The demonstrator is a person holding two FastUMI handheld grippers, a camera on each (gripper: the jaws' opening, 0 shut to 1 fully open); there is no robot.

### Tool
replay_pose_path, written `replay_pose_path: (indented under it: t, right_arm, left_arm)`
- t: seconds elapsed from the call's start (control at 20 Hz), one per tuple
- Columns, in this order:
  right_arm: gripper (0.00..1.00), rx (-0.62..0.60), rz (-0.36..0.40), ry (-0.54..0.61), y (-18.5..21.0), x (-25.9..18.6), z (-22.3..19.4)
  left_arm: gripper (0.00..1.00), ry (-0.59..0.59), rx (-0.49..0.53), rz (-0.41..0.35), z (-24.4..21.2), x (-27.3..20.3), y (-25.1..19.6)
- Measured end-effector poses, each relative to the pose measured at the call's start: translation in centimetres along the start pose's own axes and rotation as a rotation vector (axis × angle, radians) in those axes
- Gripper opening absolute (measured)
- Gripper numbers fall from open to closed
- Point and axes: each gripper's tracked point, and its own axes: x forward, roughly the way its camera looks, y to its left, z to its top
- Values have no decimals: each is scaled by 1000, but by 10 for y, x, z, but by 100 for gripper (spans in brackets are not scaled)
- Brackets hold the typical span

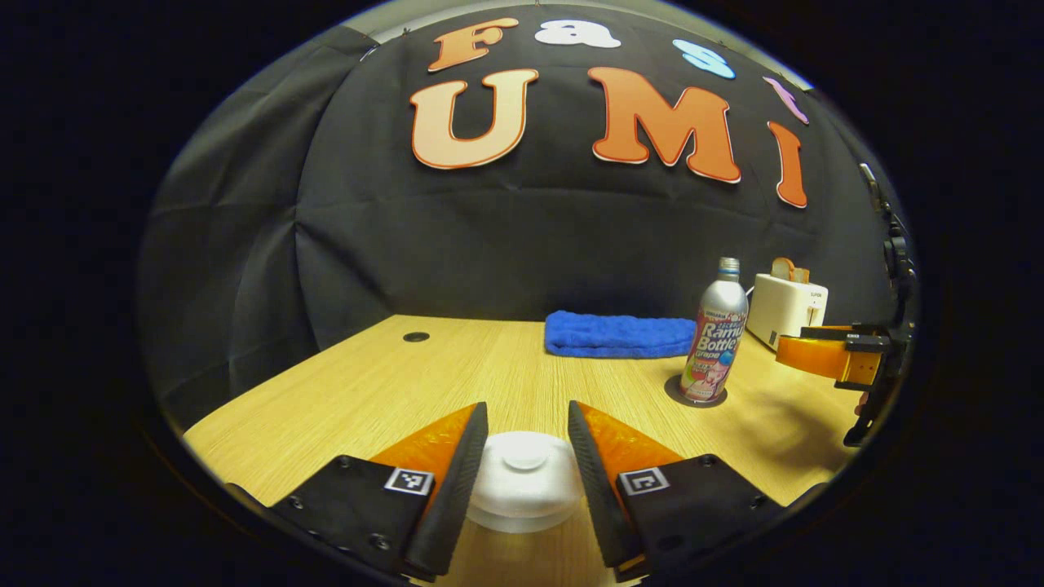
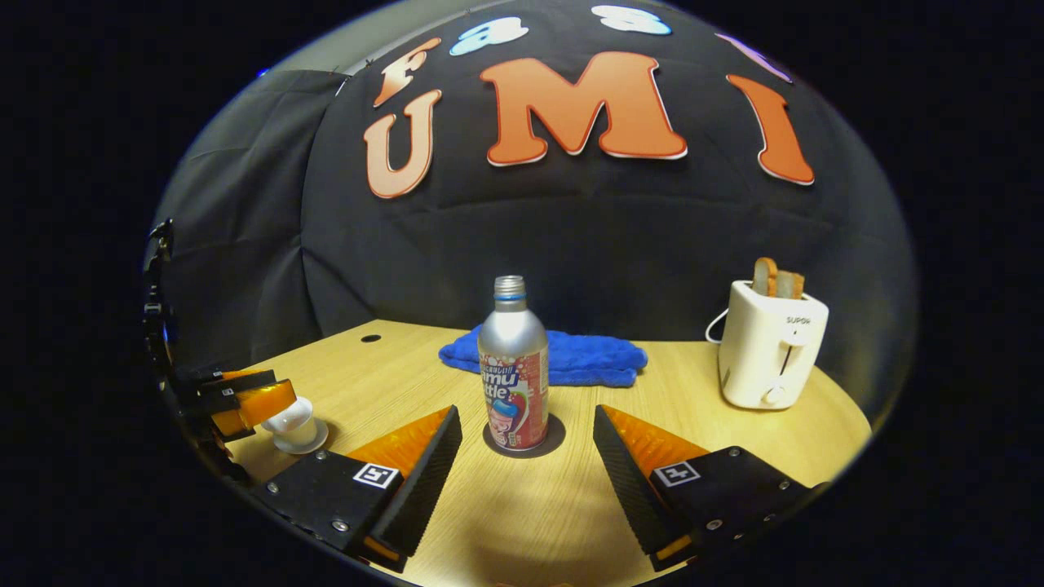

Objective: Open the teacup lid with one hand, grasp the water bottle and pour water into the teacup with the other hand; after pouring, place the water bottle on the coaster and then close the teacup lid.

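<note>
Left tool [image 1: 526,436]: open, straddling one lidded teacup [image 1: 524,481], bottom centre.
Right tool [image 2: 526,444]: open, apart from one water bottle [image 2: 512,367] upright on one coaster [image 2: 555,440], centre.
Bench [image 2: 530,514]: one towel [image 2: 571,357], one toaster [image 2: 771,346].

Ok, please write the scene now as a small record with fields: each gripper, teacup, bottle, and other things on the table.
left gripper: open, fingers on either side of the teacup lid, contact unclear
right gripper: open, facing the bottle, short of it
teacup: white, lid on, standing on a saucer
bottle: upright on the coaster, no cap on it
towel: blue, folded, behind the bottle
toaster: white, bread slices in its slots, at the right in the right gripper view
table: light wood
</note>
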Motion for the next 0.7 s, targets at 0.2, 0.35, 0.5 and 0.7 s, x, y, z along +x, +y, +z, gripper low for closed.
replay_pose_path:
  t: [0.2, 0.35, 0.5, 0.7]
  right_arm:
    - [98, -75, -59, -81, -10, -19, 15]
    - [97, -107, -68, -137, -9, -37, 34]
    - [98, -94, -83, -190, -8, -55, 53]
    - [97, -64, -93, -282, -6, -80, 81]
  left_arm:
    - [89, -92, -1, 10, 36, -13, -10]
    - [92, -177, 1, 2, 72, -33, -20]
    - [91, -265, -8, -18, 106, -53, -31]
    - [91, -327, 15, -26, 135, -76, -42]
